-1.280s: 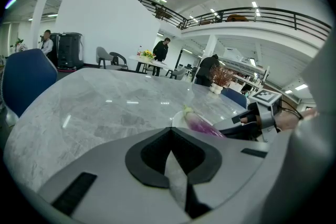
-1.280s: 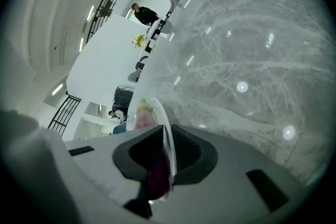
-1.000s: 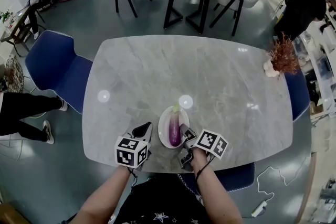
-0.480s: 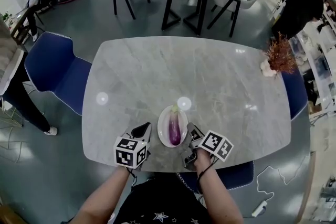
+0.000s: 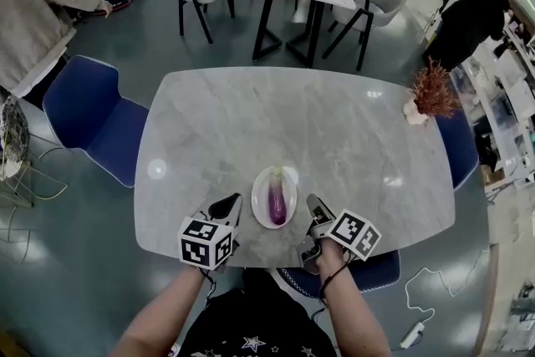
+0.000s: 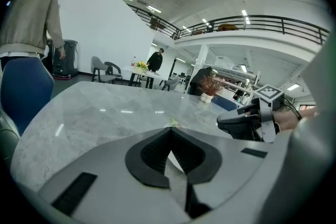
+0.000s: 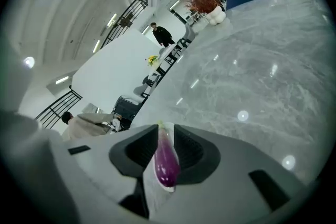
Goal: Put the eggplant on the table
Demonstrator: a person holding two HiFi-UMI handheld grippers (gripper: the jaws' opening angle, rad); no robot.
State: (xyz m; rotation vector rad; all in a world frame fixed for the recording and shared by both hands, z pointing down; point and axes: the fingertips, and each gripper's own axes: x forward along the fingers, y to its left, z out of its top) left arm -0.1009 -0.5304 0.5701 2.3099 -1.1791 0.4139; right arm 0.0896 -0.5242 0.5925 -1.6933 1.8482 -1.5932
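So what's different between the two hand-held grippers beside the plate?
The left gripper has its jaws closed tip to tip; the right gripper has them slightly apart. The left gripper sits left of the plate, the right gripper right of it. The right gripper's view lines up on the eggplant; the left gripper's shows only a sliver of plate. Both hold nothing, near the table's front edge.
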